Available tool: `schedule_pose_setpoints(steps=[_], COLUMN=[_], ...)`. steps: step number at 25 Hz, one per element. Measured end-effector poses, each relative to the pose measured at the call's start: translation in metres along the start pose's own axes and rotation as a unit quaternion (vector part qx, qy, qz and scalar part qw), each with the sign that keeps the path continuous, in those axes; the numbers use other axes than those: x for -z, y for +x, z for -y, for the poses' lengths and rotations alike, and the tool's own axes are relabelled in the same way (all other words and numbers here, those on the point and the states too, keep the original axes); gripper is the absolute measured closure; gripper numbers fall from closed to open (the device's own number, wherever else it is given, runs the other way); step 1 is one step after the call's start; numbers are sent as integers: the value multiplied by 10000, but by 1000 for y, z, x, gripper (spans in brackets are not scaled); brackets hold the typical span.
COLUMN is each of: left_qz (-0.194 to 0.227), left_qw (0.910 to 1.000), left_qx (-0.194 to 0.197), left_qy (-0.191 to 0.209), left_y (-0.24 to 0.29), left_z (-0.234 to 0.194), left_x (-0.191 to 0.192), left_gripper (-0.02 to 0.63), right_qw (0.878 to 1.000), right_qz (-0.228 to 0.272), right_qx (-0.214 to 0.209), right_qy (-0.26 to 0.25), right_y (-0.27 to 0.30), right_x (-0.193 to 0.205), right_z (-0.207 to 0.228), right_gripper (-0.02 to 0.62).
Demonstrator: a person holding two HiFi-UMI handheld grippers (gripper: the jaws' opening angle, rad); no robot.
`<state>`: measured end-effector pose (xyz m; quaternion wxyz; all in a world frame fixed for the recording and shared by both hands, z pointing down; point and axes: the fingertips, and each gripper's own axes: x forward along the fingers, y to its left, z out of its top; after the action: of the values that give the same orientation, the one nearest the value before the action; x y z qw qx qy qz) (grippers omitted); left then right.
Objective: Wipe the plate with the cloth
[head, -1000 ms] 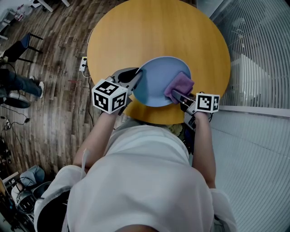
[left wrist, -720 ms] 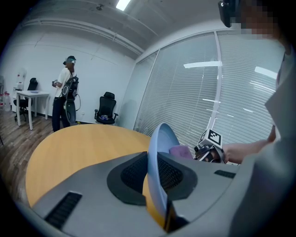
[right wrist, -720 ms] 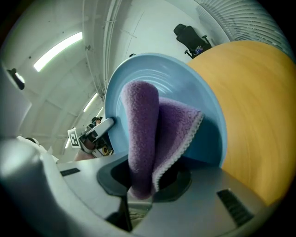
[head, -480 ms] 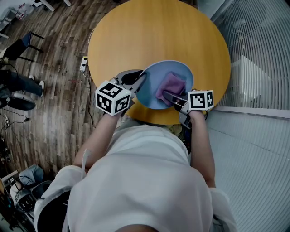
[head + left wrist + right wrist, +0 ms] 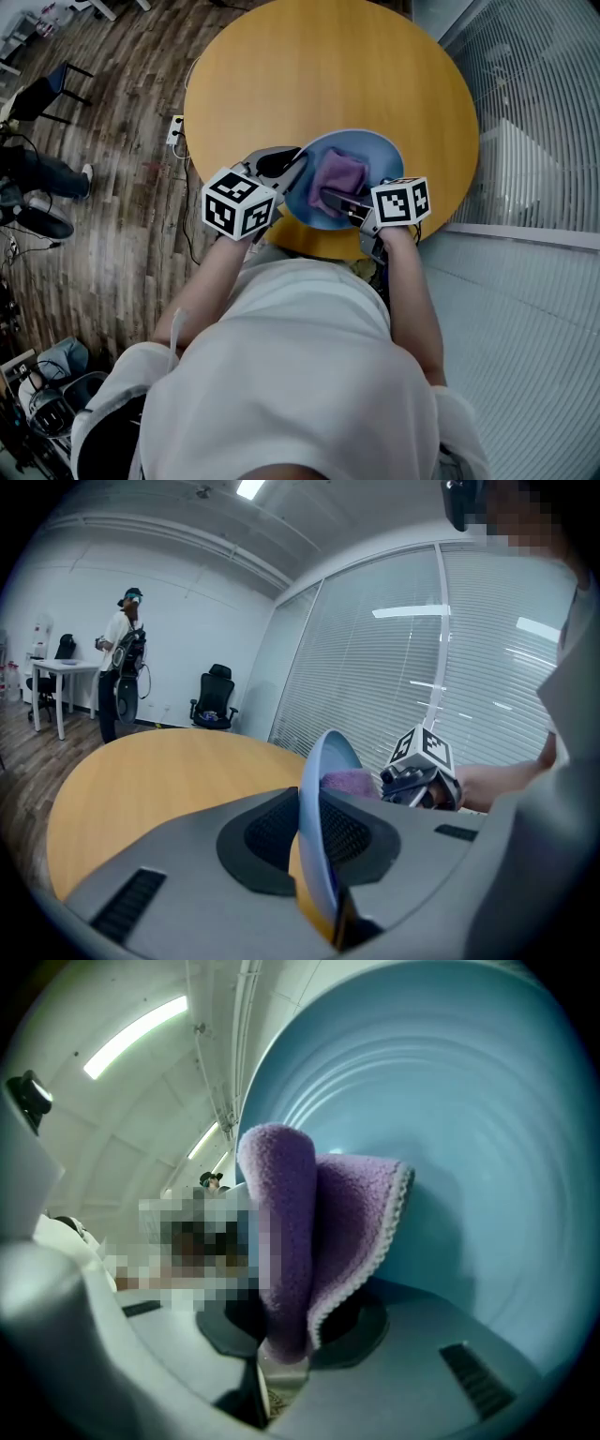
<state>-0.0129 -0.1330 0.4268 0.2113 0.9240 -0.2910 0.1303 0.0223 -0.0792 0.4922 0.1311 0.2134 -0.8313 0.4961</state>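
A light blue plate [image 5: 370, 155] is held tilted above the near edge of the round wooden table [image 5: 328, 75]. My left gripper [image 5: 292, 171] is shut on the plate's left rim [image 5: 316, 855], which stands edge-on between its jaws. My right gripper [image 5: 330, 199] is shut on a folded purple cloth [image 5: 339, 178], and the cloth lies against the plate's inner face near its middle. In the right gripper view the cloth [image 5: 309, 1241] fills the centre against the plate [image 5: 469, 1129]. From the left gripper view, the cloth [image 5: 349, 783] shows just behind the plate.
The table edge is just below the plate. A window wall with blinds [image 5: 534, 112] runs along the right. A person [image 5: 120, 658] stands by a desk far across the room, with an office chair [image 5: 214, 700] near the wall.
My right gripper has carried the cloth leftward across the plate, from its right rim to about its middle. The plate, in my left gripper, now looks smaller and more tilted.
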Motion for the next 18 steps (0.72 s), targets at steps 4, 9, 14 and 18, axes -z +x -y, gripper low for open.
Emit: schedule_pose_setpoints(steps=[4, 9, 14, 18], left_qz=[-15, -60, -39, -11], left_qw=[10000, 9999, 9999, 9999], left_qx=[35, 102, 129, 139], left_qy=[-20, -23, -47, -50], left_y=[3, 9, 10, 8], left_z=[3, 5, 5, 4], left_x=[1, 3, 0, 0], left_gripper=[565, 565, 565, 565], right_qw=[9998, 9993, 9994, 9997], right_qz=[-157, -287, -259, -154], right_qx=[4, -86, -62, -63], right_qy=[-153, -210, -237, -185], right_y=[7, 15, 14, 13], right_x=[1, 6, 4, 5], right_z=[-7, -11, -11, -11], right_gripper=[508, 508, 508, 508])
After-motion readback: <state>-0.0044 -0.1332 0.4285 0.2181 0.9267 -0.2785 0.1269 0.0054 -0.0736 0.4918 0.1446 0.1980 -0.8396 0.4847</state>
